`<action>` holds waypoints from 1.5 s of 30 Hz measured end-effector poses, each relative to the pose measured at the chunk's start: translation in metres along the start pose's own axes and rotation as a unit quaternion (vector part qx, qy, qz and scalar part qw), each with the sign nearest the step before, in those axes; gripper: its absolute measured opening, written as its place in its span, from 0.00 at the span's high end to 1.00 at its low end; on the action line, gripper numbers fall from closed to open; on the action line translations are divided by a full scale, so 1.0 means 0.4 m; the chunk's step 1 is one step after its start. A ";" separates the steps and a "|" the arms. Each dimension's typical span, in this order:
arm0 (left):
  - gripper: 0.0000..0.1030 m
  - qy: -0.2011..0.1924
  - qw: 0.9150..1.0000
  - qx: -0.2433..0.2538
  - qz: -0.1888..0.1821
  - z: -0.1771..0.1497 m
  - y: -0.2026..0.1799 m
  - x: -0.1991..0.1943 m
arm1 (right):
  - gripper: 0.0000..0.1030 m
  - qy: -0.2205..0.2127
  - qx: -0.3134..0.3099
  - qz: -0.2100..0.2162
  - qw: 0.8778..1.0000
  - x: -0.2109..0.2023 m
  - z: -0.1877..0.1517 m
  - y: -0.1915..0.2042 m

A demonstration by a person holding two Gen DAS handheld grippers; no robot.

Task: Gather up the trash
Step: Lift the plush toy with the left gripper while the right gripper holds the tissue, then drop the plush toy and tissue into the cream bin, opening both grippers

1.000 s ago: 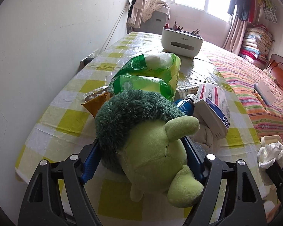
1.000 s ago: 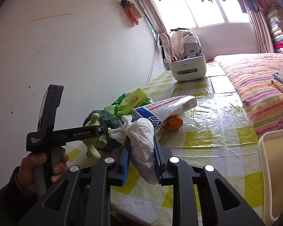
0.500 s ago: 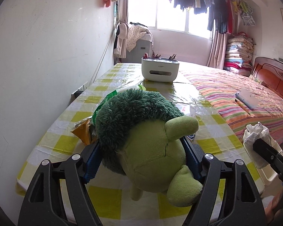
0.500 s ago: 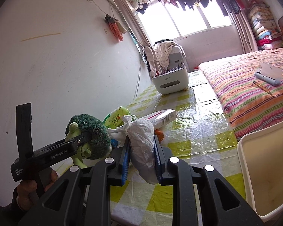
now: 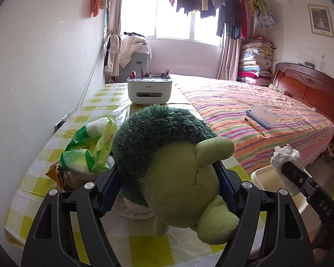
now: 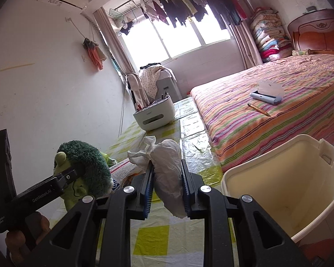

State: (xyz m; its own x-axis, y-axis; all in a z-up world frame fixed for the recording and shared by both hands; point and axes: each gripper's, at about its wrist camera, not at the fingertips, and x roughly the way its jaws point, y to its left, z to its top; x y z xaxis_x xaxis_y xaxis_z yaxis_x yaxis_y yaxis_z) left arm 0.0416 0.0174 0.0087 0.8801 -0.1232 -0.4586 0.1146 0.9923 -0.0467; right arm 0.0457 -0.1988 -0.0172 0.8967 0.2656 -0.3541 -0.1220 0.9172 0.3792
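My left gripper (image 5: 167, 178) is shut on a green plush toy (image 5: 173, 155) with a dark fuzzy back, held above the checked table (image 5: 29, 178). The toy also shows in the right wrist view (image 6: 82, 166). My right gripper (image 6: 167, 178) is shut on a crumpled white plastic bag (image 6: 167, 166), held above the table edge. The bag also shows at the right of the left wrist view (image 5: 286, 155). A cream bin (image 6: 278, 182) stands open just right of the right gripper.
A green packet (image 5: 91, 146), an orange wrapper (image 5: 55, 173) and a red-and-white box (image 6: 122, 169) lie on the table. A white pen holder (image 5: 149, 90) stands at the far end. A striped bed (image 5: 256, 115) runs along the right.
Both grippers have risen and tilted up. The toy has lifted off the clutter. The right gripper has moved towards the bin, which now fills its lower right.
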 end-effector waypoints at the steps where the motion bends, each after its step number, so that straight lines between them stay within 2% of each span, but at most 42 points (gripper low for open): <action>1: 0.28 -0.004 1.000 0.005 -0.007 0.009 -0.017 0.000 | 0.79 -0.002 0.006 -0.011 1.000 -0.002 0.003 -0.011; 6: 0.28 -0.022 0.999 0.037 -0.032 0.029 -0.105 -0.003 | 0.79 -0.011 0.034 -0.068 0.997 -0.017 0.019 -0.058; 15: 0.28 -0.002 0.997 0.048 -0.058 -0.015 -0.164 -0.003 | 0.77 -0.021 0.076 -0.149 0.986 -0.015 0.048 -0.140; 22: 0.27 -0.001 0.996 0.054 -0.070 -0.021 -0.202 -0.009 | 0.76 -0.008 0.116 -0.166 0.979 -0.006 0.044 -0.189; 25: 0.27 0.001 0.996 0.057 -0.074 -0.020 -0.225 -0.007 | 0.62 -0.008 0.125 -0.162 0.979 -0.006 0.042 -0.196; 27: 0.27 0.002 0.995 0.062 -0.074 -0.020 -0.237 -0.005 | 0.44 -0.013 0.132 -0.164 0.978 -0.011 0.042 -0.202; 29: 0.27 0.005 0.995 0.063 -0.077 -0.021 -0.248 -0.001 | 0.40 -0.022 0.142 -0.160 0.977 -0.021 0.043 -0.210; 32: 0.27 0.014 0.994 0.067 -0.080 -0.022 -0.262 0.008 | 0.40 -0.051 0.172 -0.143 0.973 -0.053 0.038 -0.235; 38: 0.27 0.041 0.992 0.066 -0.104 -0.014 -0.307 0.048 | 0.39 -0.142 0.231 -0.139 0.953 -0.152 0.023 -0.276; 45: 0.26 0.095 0.983 0.061 -0.143 -0.009 -0.392 0.129 | 0.33 -0.206 0.275 -0.126 0.931 -0.221 0.006 -0.298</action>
State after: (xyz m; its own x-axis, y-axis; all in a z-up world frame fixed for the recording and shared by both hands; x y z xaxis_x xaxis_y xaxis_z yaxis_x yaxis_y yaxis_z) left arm 0.0675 -0.1443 -0.0107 0.7028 -0.3820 -0.6001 0.4106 0.9067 -0.0962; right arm -0.0180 -0.3325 -0.0292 0.9681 -0.1773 -0.1770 0.2494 0.6141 0.7488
